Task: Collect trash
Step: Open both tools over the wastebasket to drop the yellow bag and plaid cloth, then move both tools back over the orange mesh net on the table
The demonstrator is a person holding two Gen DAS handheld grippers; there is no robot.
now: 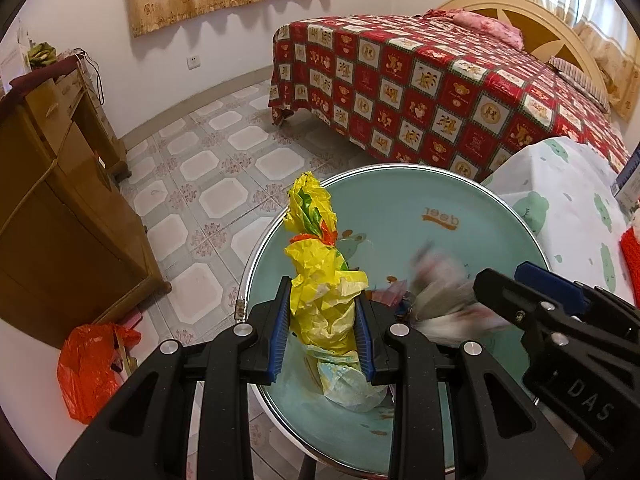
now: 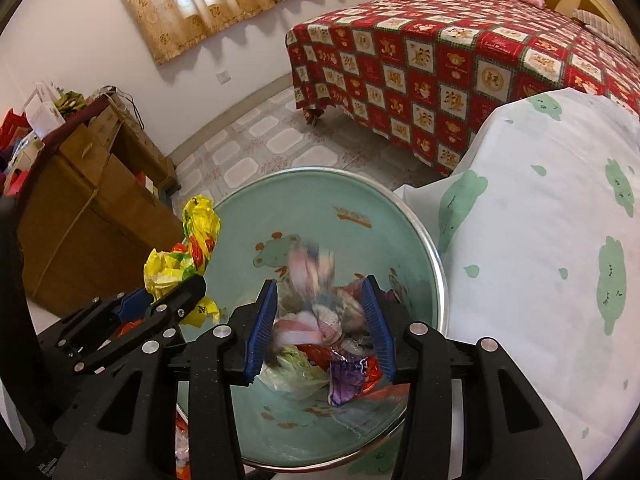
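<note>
1. Left gripper (image 1: 323, 334): jaws nearly closed, both blue pads (image 1: 280, 336) pressing on a crumpled yellow plastic bag (image 1: 320, 276). The bag stands up between the pads, a twisted top with green and orange patches poking above them.
2. The yellow bag is held over the near-left part of the bin (image 1: 400, 208), a mint-green round one with a metal rim and cartoon prints inside.
3. Right gripper (image 2: 322, 326): jaws part open, with no earlier frame to compare. A blurred pink-and-white wrapper (image 2: 316, 272) shows between the blue pads (image 2: 262, 328). The pads do not look pressed on it; it appears loose in the air above the bin. The blur makes contact hard to judge.
4. In the left wrist view the same wrapper (image 1: 440, 296) is a smear just off the right gripper's tip, over the bin's interior.
5. Bin bottom already holds trash: a pale plastic bag (image 2: 292, 372), a red and purple snack wrapper (image 2: 352, 372), and other scraps.
6. Surroundings: a table with a white cloth with green prints (image 2: 540, 260) touches the bin's right side. A bed with a red checked cover (image 1: 440, 88) is beyond. A wooden cabinet (image 1: 60, 200) is at left, with an orange bag (image 1: 88, 368) on the tiled floor (image 1: 224, 160) beside it.
7. Both grippers point down into the bin, close beside each other.
</note>
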